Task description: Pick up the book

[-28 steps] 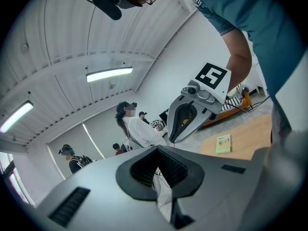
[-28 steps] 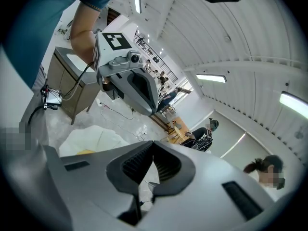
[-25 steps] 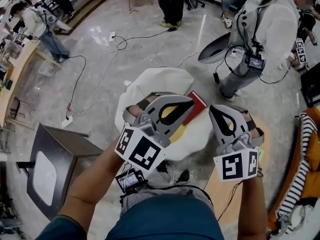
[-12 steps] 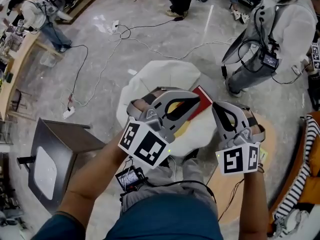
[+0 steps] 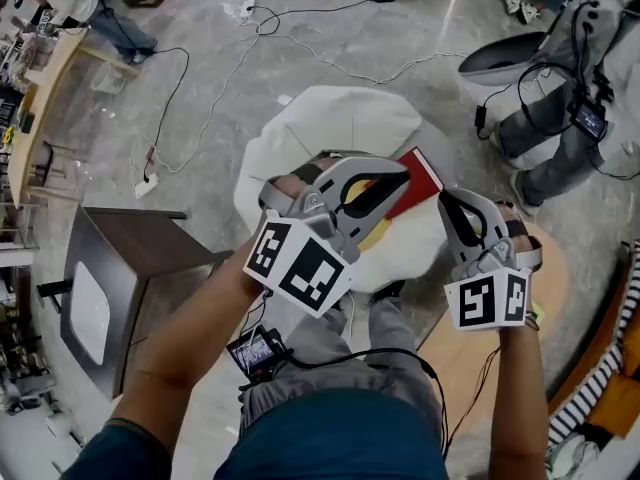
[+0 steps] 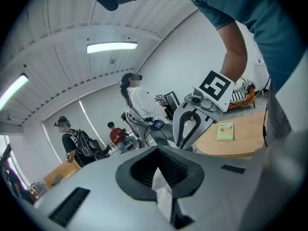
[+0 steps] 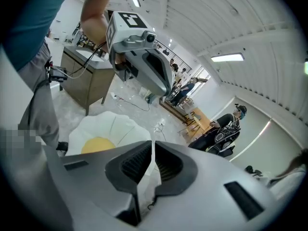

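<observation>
book [image 5: 421, 170] half-covered, left gripper [image 5: 392, 180] above — corner free

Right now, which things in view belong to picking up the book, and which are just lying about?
Job: red book; white cushion under it.
Lying about: dark cabinet; power strip on floor; green booklet on wooden table.

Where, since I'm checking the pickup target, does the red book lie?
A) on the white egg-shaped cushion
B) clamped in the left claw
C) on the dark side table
A: the red book lies flat on the white cushion on the floor.
</observation>
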A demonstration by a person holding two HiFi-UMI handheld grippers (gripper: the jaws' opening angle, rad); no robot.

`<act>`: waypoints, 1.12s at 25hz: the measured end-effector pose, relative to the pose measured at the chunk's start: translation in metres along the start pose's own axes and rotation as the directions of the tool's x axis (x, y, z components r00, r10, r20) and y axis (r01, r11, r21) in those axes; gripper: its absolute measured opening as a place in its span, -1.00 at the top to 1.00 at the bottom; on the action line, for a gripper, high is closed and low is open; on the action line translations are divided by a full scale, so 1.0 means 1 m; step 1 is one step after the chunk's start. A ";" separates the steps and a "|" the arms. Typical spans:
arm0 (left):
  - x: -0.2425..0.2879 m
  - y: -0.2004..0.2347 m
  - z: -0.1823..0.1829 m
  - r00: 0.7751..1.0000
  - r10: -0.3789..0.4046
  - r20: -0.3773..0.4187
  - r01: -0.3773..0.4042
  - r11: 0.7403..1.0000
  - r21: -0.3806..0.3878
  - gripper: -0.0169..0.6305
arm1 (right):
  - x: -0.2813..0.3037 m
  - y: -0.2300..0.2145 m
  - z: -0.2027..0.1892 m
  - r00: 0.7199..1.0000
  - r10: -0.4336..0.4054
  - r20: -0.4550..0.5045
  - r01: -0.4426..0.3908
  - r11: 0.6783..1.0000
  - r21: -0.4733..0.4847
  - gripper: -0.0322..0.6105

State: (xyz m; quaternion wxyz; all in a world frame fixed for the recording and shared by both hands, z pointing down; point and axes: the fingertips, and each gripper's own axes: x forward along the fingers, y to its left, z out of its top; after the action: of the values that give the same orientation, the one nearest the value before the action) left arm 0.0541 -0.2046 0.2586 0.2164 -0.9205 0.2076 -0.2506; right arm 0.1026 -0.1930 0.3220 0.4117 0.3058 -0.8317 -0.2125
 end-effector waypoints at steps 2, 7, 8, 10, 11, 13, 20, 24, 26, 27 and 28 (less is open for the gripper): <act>0.011 -0.002 -0.013 1.000 -0.007 -0.025 0.006 1.000 -0.015 0.94 | 0.014 0.005 -0.018 0.999 0.028 -0.023 -0.028 1.000 -0.009 0.73; 0.036 -0.008 -0.052 0.996 -0.030 -0.081 0.026 0.999 -0.041 0.94 | 0.048 0.018 -0.059 0.994 0.087 -0.065 -0.088 0.996 -0.015 0.71; 0.041 -0.010 -0.060 0.995 -0.036 -0.091 0.032 0.998 -0.046 0.94 | 0.054 0.021 -0.066 0.993 0.097 -0.073 -0.099 0.995 -0.016 0.70; 0.051 -0.014 -0.074 0.993 -0.051 -0.109 0.046 0.997 -0.056 0.94 | 0.065 0.028 -0.081 0.989 0.117 -0.086 -0.119 0.993 -0.021 0.67; 0.056 -0.017 -0.080 0.991 -0.059 -0.117 0.052 0.997 -0.061 0.94 | 0.070 0.031 -0.087 0.988 0.126 -0.090 -0.128 0.991 -0.026 0.65; 0.066 -0.022 -0.094 0.989 -0.074 -0.131 0.065 0.995 -0.073 0.94 | 0.082 0.038 -0.100 0.986 0.141 -0.094 -0.144 0.989 -0.029 0.62; 0.112 -0.044 -0.144 0.979 -0.119 -0.163 0.096 0.985 -0.143 0.94 | 0.128 0.062 -0.162 0.964 0.227 -0.138 -0.221 0.974 0.058 0.48; 0.135 -0.060 -0.171 0.973 -0.144 -0.178 0.112 0.977 -0.180 0.94 | 0.151 0.075 -0.195 0.949 0.268 -0.165 -0.253 0.961 0.107 0.43; 0.148 -0.067 -0.185 0.969 -0.154 -0.192 0.117 0.974 -0.191 0.94 | 0.163 0.083 -0.212 0.940 0.293 -0.174 -0.273 0.953 0.134 0.38; 0.155 -0.070 -0.192 0.968 -0.157 -0.198 0.118 0.974 -0.195 0.94 | 0.169 0.086 -0.221 0.936 0.305 -0.178 -0.281 0.948 0.146 0.36; 0.161 -0.073 -0.198 0.966 -0.159 -0.203 0.118 0.973 -0.199 0.94 | 0.175 0.090 -0.230 0.932 0.315 -0.181 -0.289 0.944 0.159 0.34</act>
State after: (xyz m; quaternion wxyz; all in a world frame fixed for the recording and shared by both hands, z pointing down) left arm 0.0919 -0.2819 0.5102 0.0875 -0.9160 0.1873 -0.3439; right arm 0.1771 -0.2715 0.6050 0.5019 0.2203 -0.8343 -0.0596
